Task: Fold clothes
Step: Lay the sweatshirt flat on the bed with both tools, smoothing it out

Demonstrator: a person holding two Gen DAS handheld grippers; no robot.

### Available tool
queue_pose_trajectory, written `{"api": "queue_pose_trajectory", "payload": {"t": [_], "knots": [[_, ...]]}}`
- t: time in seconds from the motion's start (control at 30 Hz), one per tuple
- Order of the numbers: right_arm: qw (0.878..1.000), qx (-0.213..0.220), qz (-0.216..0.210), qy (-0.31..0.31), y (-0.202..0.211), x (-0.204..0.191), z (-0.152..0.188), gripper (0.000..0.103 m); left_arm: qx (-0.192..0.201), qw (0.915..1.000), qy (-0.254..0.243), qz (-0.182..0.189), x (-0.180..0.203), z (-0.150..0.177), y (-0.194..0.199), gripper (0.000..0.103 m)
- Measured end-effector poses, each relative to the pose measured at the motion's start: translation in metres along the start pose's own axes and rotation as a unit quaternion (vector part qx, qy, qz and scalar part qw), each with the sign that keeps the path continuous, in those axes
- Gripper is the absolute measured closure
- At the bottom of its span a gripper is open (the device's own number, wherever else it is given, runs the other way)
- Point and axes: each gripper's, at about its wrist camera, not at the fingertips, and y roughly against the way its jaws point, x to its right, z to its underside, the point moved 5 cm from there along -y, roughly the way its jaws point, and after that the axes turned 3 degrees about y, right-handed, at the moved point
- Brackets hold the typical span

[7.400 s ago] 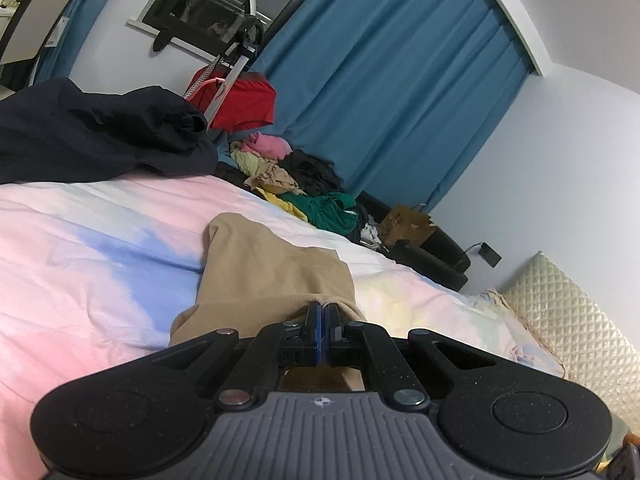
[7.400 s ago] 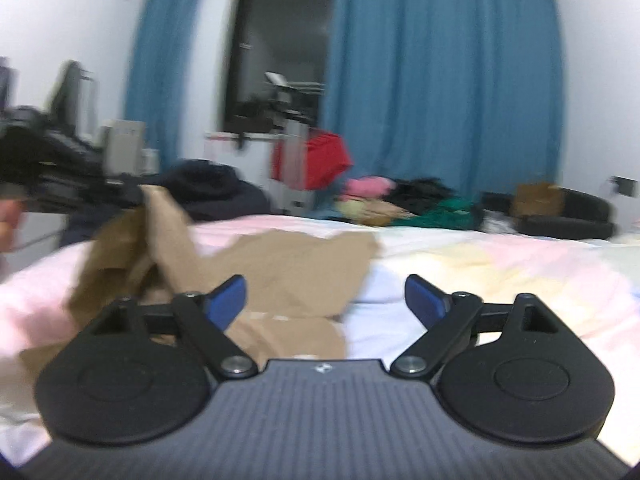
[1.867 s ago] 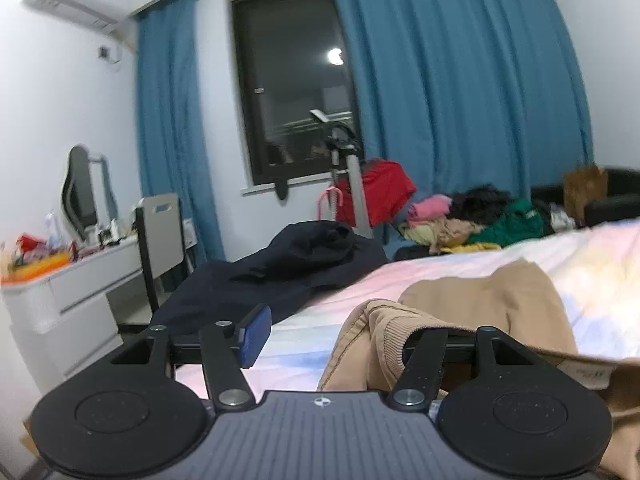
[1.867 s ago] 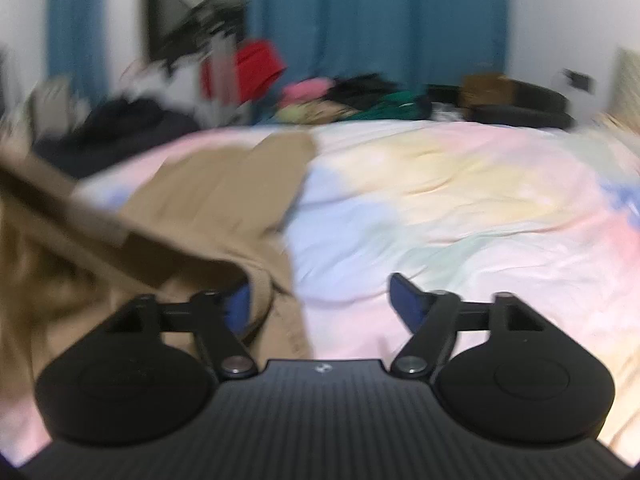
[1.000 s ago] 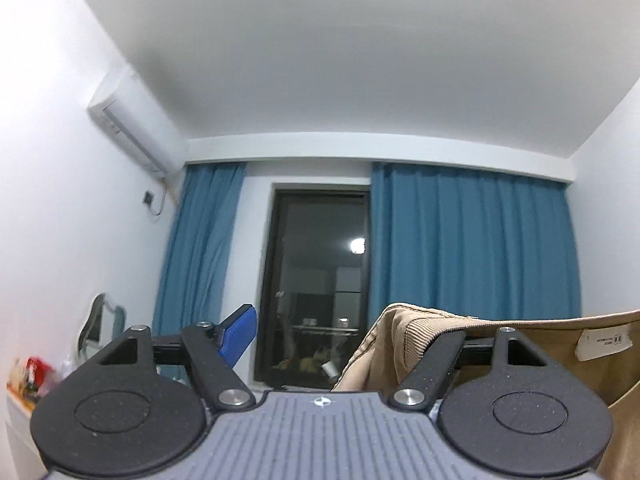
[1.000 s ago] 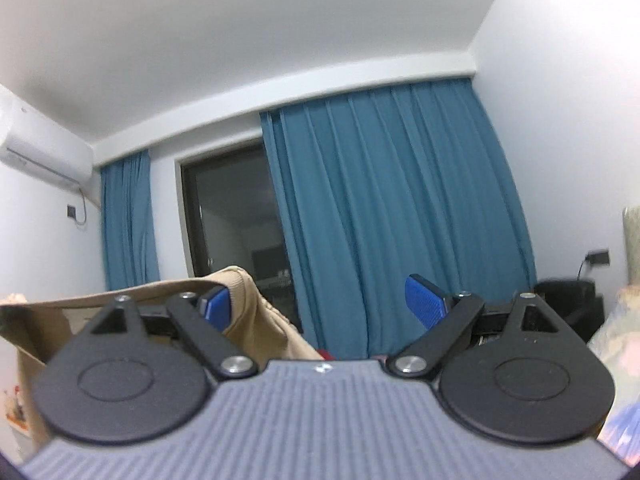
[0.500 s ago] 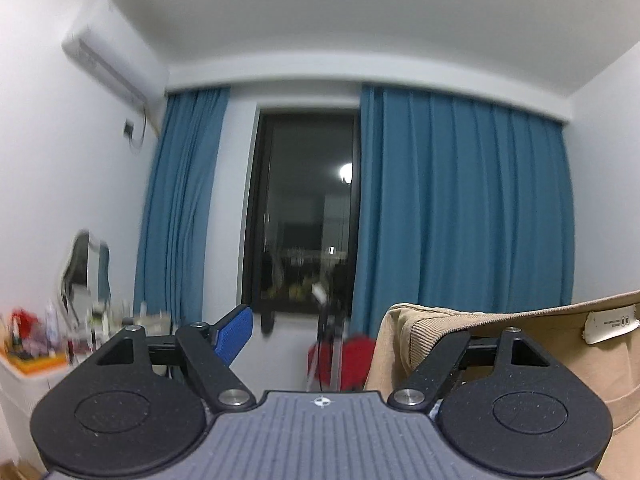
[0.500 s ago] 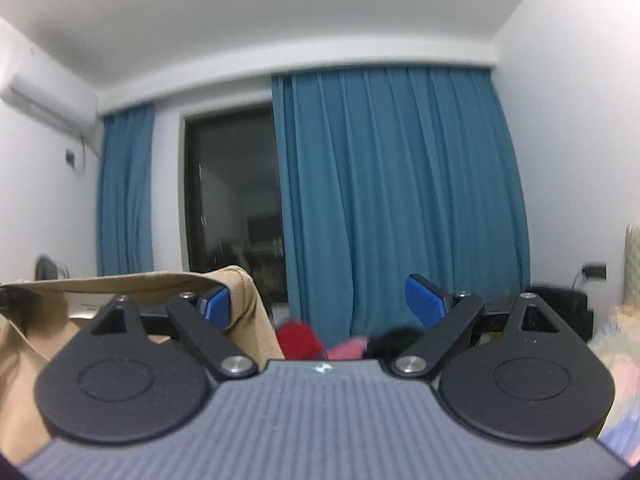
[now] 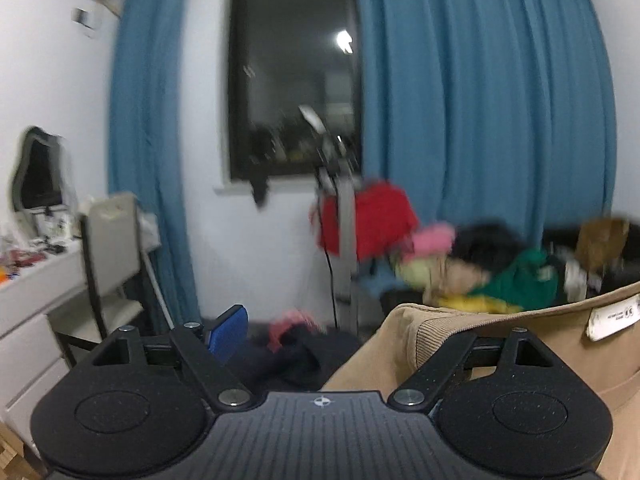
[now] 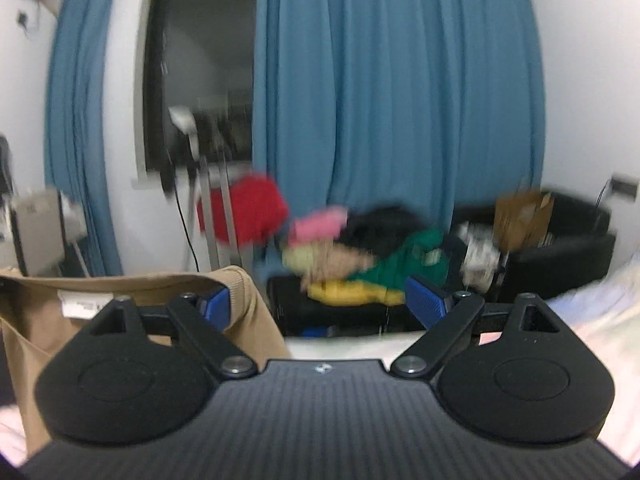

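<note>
Both grippers, left (image 9: 320, 330) and right (image 10: 324, 304), hang a tan garment (image 9: 520, 344) (white label showing) on wide-open jaws.

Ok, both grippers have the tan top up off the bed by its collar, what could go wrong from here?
1. The tan ribbed-collar top only hangs over one finger of each open gripper, left gripper and right gripper, neither clamped, so it could slide off in a swing.
2. Both views are motion-blurred and show little of the pastel bedspread, so laying it down flat may be hard to judge.
</note>
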Motion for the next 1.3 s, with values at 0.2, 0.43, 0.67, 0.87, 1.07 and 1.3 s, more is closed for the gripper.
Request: {"api": "queue_pose_trajectory", "payload": {"t": [0.2, 0.43, 0.67, 0.87, 1.07, 1.3], "knots": [[0.987, -0.151, -0.036, 0.037, -0.138, -0.011, 0.076, 0.014, -0.132, 0.9865, -0.094, 0.022, 0.024, 0.070, -0.139, 0.021], [0.912, -0.339, -0.145, 0.179, -0.206, -0.063, 0.129, 0.014, -0.280, 0.9232, -0.256, 0.059, 0.042, 0.113, -0.207, 0.021], [0.908, -0.333, -0.190, 0.170, -0.202, -0.099, 0.126, 0.014, -0.347, 0.9183, -0.141, 0.129, 0.034, 0.110, -0.228, 0.018], [0.945, -0.271, -0.175, 0.047, -0.162, -0.089, 0.108, 0.014, -0.282, 0.9408, -0.099, 0.160, 0.030, 0.096, -0.194, 0.008], [0.970, -0.208, -0.121, -0.031, -0.081, -0.075, 0.120, 0.014, -0.142, 0.9535, -0.254, 0.079, 0.049, 0.120, -0.140, 0.005], [0.980, -0.155, -0.074, -0.104, 0.080, -0.066, 0.174, 0.014, -0.066, 0.9327, -0.354, -0.011, 0.079, 0.146, -0.101, 0.002]]}}
